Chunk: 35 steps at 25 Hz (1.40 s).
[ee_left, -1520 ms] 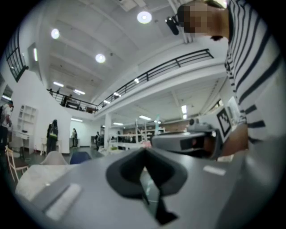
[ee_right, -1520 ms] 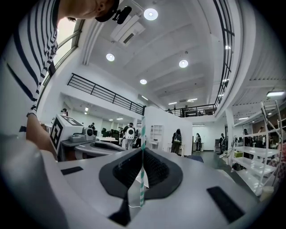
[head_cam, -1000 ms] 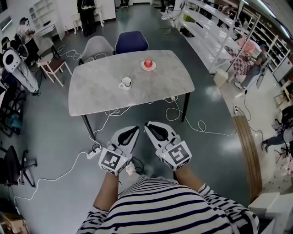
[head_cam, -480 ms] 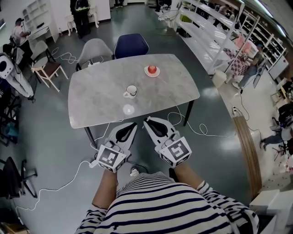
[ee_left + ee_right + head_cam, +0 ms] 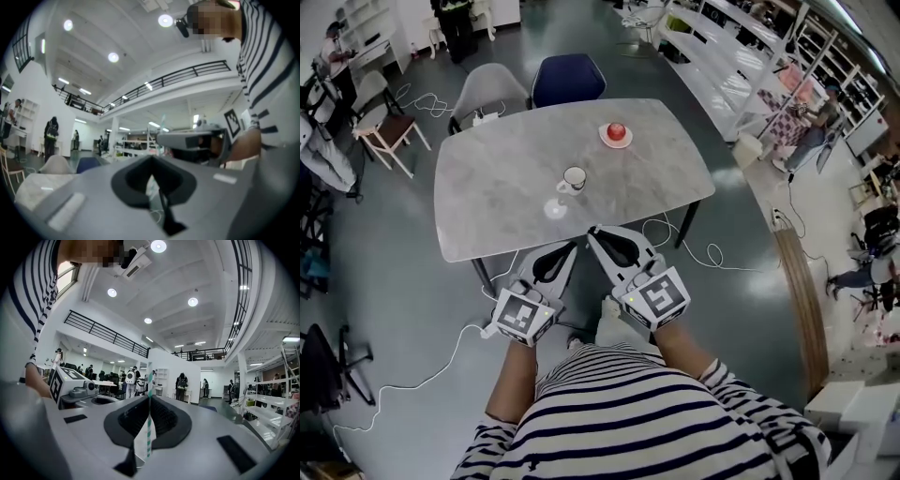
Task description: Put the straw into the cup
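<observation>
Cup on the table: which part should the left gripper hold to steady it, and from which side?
Probably the cup by its body wall, from the near side: it stands upright, and that keeps the mouth clear for the straw.

— What's round you?
— Your grey stone-look bench (image 5: 502,192) stands on a dark glossy floor (image 5: 384,281), with white cables (image 5: 661,228) by its near edge. A grey chair (image 5: 487,89) and a blue chair (image 5: 567,80) sit at its far edge. You have white shelving (image 5: 722,52) to your right and round ceiling lights (image 5: 158,245) overhead.
</observation>
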Each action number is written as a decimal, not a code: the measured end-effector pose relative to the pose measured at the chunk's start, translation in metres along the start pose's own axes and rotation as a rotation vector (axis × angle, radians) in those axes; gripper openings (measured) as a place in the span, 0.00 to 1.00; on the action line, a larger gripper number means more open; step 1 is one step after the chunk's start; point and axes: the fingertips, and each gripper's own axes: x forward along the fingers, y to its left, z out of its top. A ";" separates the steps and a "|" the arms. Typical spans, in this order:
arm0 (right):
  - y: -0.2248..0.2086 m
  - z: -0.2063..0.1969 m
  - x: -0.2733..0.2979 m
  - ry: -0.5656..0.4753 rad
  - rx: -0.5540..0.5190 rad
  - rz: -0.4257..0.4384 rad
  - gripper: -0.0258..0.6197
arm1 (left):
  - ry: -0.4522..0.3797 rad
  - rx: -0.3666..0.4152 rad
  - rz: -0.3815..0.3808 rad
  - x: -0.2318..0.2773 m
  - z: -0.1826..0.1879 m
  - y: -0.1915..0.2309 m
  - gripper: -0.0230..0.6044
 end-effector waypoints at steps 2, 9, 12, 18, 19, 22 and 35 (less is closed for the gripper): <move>-0.008 0.001 0.008 -0.002 -0.001 -0.003 0.06 | 0.004 -0.005 -0.007 0.007 -0.003 0.007 0.05; -0.047 -0.010 0.042 -0.007 0.003 0.010 0.06 | 0.003 0.011 0.004 0.042 -0.006 0.048 0.05; -0.072 -0.012 0.060 -0.014 0.017 0.016 0.06 | 0.006 0.016 0.011 0.061 -0.003 0.071 0.05; -0.125 -0.018 0.099 -0.026 0.043 0.036 0.06 | 0.027 0.011 0.026 0.109 -0.012 0.114 0.05; -0.134 -0.018 0.105 -0.028 0.047 0.038 0.06 | 0.030 0.012 0.027 0.117 -0.012 0.121 0.05; -0.160 -0.019 0.122 -0.036 0.061 0.046 0.06 | 0.042 0.025 0.040 0.137 -0.009 0.140 0.05; -0.221 -0.042 0.170 -0.037 0.127 0.163 0.06 | 0.043 0.066 0.142 0.191 -0.005 0.193 0.05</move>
